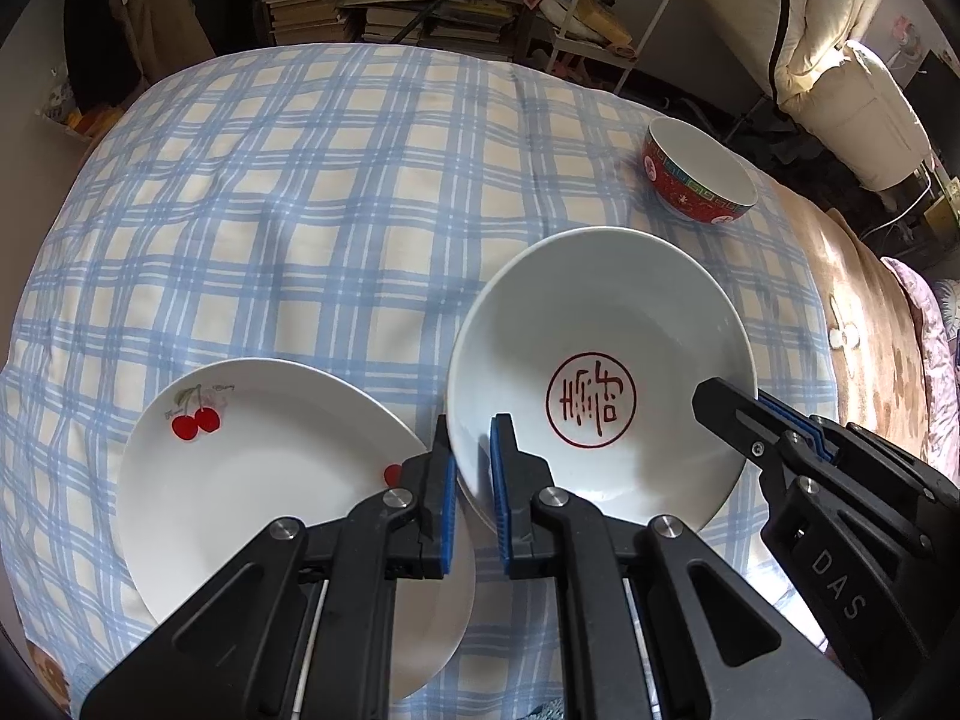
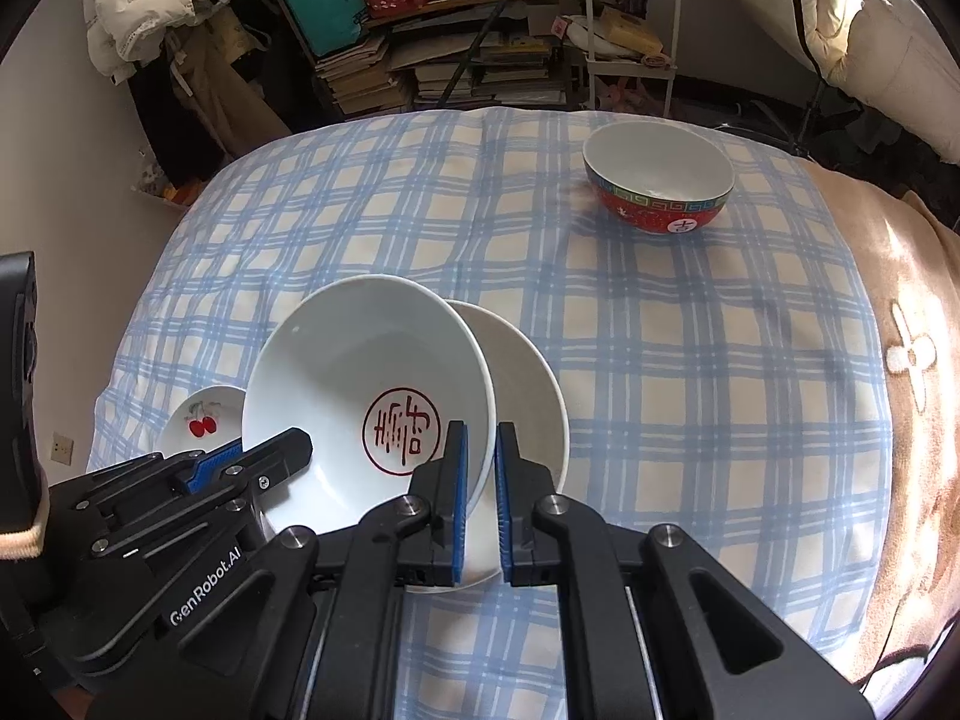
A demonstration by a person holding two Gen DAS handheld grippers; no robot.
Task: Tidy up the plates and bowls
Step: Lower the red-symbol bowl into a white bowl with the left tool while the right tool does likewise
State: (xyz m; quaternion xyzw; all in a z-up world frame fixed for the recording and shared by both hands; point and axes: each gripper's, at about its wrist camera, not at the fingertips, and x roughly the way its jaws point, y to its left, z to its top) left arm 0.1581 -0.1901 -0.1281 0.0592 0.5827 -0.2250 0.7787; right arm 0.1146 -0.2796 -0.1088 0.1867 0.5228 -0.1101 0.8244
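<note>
Left wrist view, my left gripper point(image 1: 474, 468): the two blue pads pinch the near left rim of the white bowl with the red seal point(image 1: 600, 372); one pad is inside, one is outside

Left wrist view, my right gripper point(image 1: 726, 405): it comes in from the right and bites the opposite rim of the same bowl, so I judge the bowl hangs between my two tools and stays level

Left wrist view, cherry plate point(image 1: 264, 504): it lies flat on the checked cloth point(image 1: 300, 210), just left of my left pads and partly under them

Left wrist view, red bowl point(image 1: 699, 171): far ahead and to the right, well apart, upright and empty

Right wrist view, my right gripper point(image 2: 479, 468): the pads are pressed on the near right rim of the seal bowl point(image 2: 366, 384); the gap between them is only the wall of the bowl

Right wrist view, plain white dish point(image 2: 528, 372): it sits under the seal bowl and shows out to the right; I cannot tell if they touch

Right wrist view, my left gripper point(image 2: 282, 450): it holds the left rim

Step, my judgement: I am bringing the seal bowl over the plain dish to nest them; the red bowl point(image 2: 660, 186) is not yet collected
</note>
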